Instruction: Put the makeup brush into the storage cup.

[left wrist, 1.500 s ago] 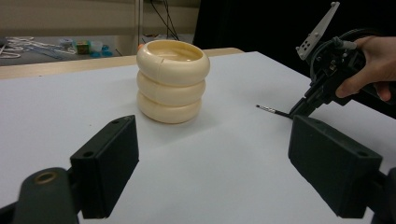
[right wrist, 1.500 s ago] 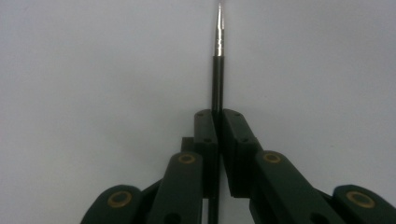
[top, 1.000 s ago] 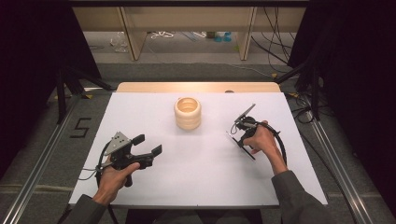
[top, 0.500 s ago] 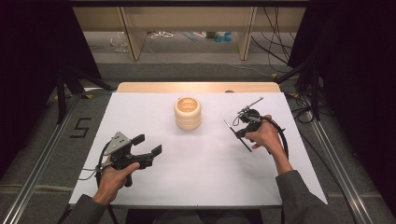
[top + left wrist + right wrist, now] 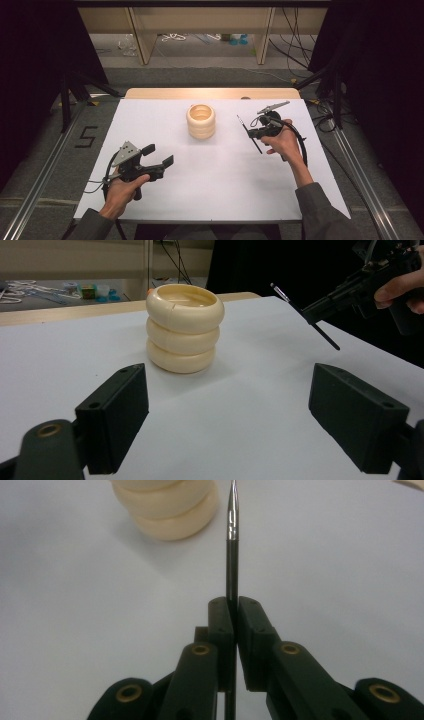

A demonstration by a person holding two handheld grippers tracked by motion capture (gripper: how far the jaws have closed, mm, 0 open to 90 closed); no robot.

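- My right gripper [image 5: 256, 134] is clamped on a thin black pen [image 5: 232, 555]. The grip sits low on the shaft. Most of the pen, with its tapered tip, stands out beyond the jaws.
- My left gripper [image 5: 159, 156] rests near the table's [image 5: 230, 190] left side, jaws spread wide and holding nothing.
- The cream holder [image 5: 201, 121], three stacked rings with an open top, stands at the far centre of the table. The pen tip is just to its right and clear of it.
- Risk: the pen pivots or slips between the flat pads. Cause: a narrow round shaft held by a small contact area.
- Risk: the tip strikes the rim and tips or pushes the holder. Cause: a slanted approach, and nothing steadying the holder.
- Risk: the pen drops outside the opening. Cause: release before the tip is inside.
- Remedy, as I judge it: brace the holder with my left gripper first.
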